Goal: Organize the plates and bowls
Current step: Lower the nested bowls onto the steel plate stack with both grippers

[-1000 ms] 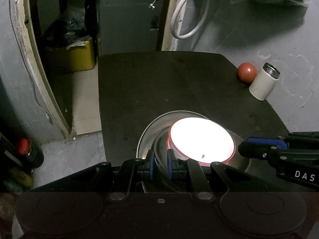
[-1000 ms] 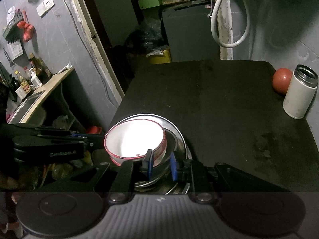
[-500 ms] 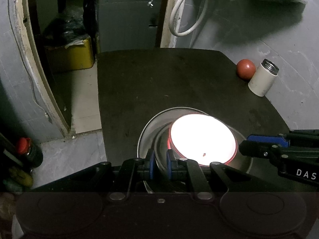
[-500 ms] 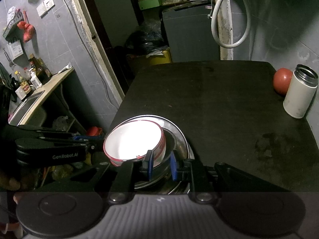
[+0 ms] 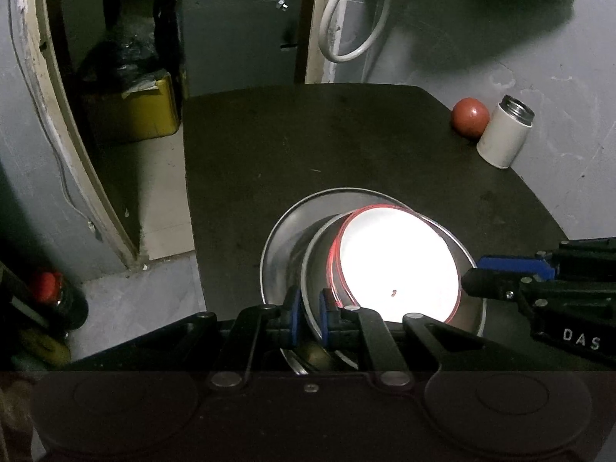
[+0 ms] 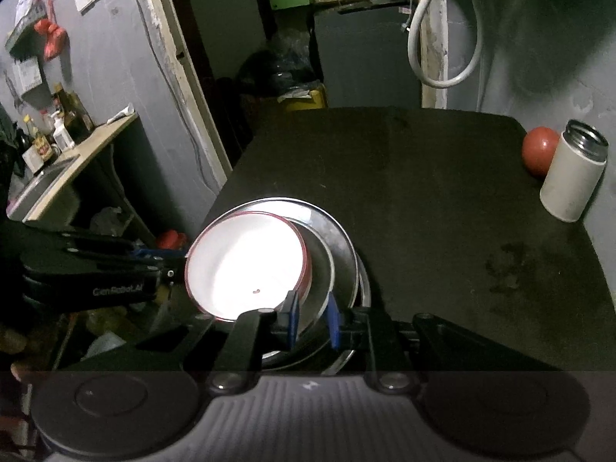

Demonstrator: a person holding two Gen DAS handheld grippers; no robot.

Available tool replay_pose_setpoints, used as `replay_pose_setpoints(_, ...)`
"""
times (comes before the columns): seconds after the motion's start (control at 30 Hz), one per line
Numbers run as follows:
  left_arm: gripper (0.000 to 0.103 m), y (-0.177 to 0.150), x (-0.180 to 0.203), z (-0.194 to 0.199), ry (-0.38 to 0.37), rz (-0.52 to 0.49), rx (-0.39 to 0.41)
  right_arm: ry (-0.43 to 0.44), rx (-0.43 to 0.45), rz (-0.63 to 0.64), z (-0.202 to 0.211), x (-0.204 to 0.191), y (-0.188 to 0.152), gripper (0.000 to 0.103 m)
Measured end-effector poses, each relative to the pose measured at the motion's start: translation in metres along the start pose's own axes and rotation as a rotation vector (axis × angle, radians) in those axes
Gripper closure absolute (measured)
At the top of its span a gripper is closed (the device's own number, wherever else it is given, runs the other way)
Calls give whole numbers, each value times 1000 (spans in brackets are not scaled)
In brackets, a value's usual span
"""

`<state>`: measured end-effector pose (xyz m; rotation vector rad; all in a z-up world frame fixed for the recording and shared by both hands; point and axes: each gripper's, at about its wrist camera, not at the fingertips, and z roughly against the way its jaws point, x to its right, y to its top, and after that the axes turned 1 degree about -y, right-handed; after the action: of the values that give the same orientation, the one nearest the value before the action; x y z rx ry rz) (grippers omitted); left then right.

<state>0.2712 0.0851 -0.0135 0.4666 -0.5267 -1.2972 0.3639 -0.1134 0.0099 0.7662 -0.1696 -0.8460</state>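
The left gripper [image 5: 308, 317] has its blue pads clamped on the near rim of a steel bowl [image 5: 313, 269], the jaws nearly together with only the thin metal wall between them. The right gripper [image 6: 312, 317] pinches the same steel bowl [image 6: 321, 269] at its rim on the opposite side, its blue pads closed on the metal too. Each gripper shows in the other's view: the right one enters the left wrist camera from the right edge with the white letters "DAS" on its body (the rest is cut off), and the left one reaches in from the left of the right wrist camera, printed "GenRobot.AI" as far as it can be read.

Nested inside the steel bowl sits a white bowl with a red rim [image 5: 396, 258], glaring under the light, with one small dark speck on its inside. Both rest in a wider steel plate [image 5: 285, 242], with more metal rims showing beneath (how many I cannot tell). The stack stands near the front left corner of a dark table [image 6: 423, 177].

At the table's far right edge a white flask with an open steel mouth [image 6: 573, 173] stands just beside a red ball [image 6: 539, 150], close by a grey wall.
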Motion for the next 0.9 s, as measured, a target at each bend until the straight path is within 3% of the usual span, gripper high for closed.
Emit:
replay_pose_setpoints(0.4, 91, -4, -6, 0, -9, 76, -6, -14, 19, -1, -2, -5, -10, 85)
replay_pose_setpoints(0.73, 77, -8, -7, 6, 10, 118, -5, -17, 27, -21, 0, -4, -13, 82)
replay_pose_setpoints(0.9, 70, -10, -7, 10, 12, 123, -1, -14, 38, -25, 4, -5, -14, 69)
